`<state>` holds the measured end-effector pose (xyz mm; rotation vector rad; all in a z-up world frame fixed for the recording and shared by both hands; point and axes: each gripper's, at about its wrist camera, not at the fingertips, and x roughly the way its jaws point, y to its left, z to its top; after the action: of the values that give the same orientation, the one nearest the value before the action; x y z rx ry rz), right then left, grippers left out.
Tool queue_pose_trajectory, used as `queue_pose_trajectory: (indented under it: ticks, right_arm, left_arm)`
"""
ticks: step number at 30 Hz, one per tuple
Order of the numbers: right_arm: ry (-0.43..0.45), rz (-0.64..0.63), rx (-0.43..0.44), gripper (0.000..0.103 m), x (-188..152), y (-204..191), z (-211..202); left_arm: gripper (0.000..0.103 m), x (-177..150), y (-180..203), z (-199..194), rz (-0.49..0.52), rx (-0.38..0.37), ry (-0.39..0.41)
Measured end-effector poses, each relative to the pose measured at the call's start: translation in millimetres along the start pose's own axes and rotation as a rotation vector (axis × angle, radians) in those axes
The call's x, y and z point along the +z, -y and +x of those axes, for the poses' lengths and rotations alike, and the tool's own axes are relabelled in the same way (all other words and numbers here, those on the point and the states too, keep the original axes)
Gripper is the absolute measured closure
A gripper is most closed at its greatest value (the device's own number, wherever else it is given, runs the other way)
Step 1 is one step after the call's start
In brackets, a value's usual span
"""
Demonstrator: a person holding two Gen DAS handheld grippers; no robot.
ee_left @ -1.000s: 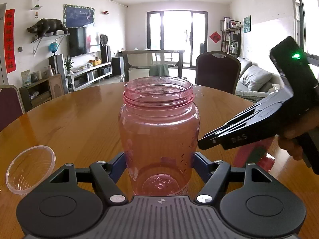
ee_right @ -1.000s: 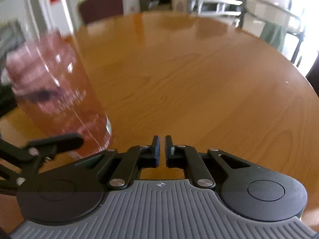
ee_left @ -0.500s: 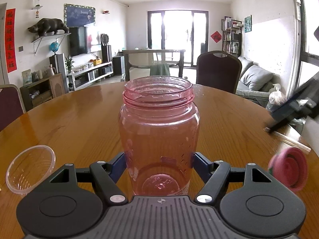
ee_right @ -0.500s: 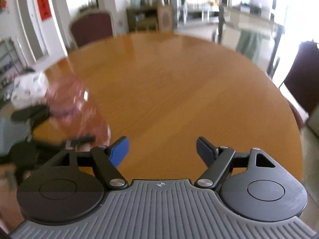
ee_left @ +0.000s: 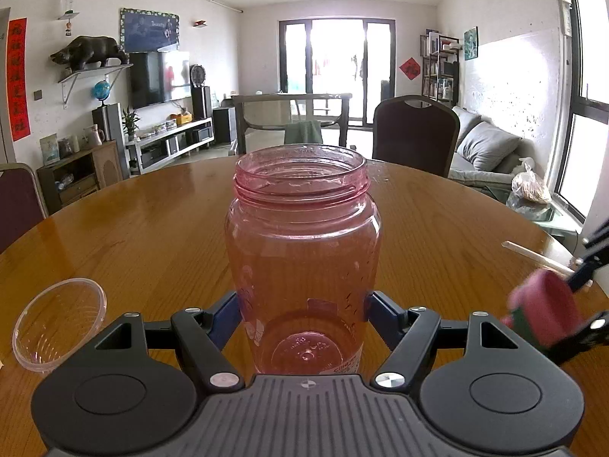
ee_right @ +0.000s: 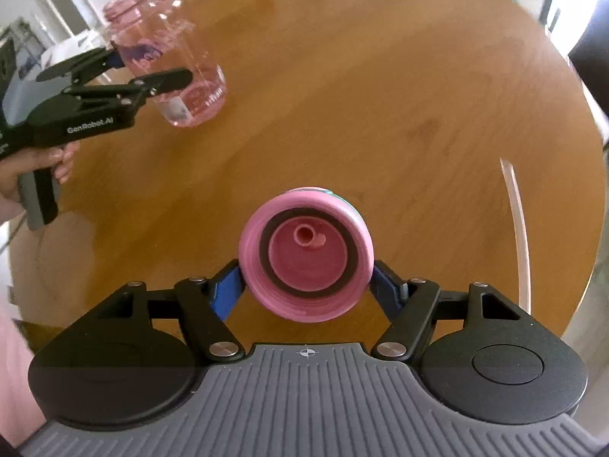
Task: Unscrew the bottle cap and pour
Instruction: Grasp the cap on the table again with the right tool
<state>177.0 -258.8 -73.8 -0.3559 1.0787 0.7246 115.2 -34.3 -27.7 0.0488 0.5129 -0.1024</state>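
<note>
1. Left wrist view: the left tool is clamped on the lower body of the pink bottle, one blue pad pressed against each side. The bottle stands upright on the round wooden worktop, straight ahead of the camera, and its threaded mouth is uncapped.
2. In the same view a clear plastic cup sits on the worktop to the left of the tool, apart from the bottle.
3. At the right edge the pink cap appears blurred, with the dark fingers of the right tool on either side of it, well to the right of the bottle.
4. Right wrist view: the right tool has the cap between its blue pads, which touch its rim on both sides; its jaws have just been closing. The cap's hollow underside faces the camera.
5. In this view the bottle stands at the upper left, well away from the cap, gripped by the left tool, whose handle a hand holds.
6. A pale straw lies near the worktop's right rim.
</note>
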Motion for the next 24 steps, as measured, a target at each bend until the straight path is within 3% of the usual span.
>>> queue_pose_trajectory:
  ticks: [6, 15, 24]
  right_arm:
    - [0.112, -0.043, -0.135, 0.031, 31, -35, 18]
    - [0.21, -0.066, -0.148, 0.033, 60, -38, 28]
    - [0.225, -0.082, -0.162, 0.033, 97, -37, 51]
  left_arm:
    - [0.032, -1, 0, 0, -0.002, -0.001, -0.003]
    - [0.032, 0, 1, 2, -0.006, 0.0, -0.001]
    - [0.032, -1, 0, 3, -0.004, 0.0, 0.002]
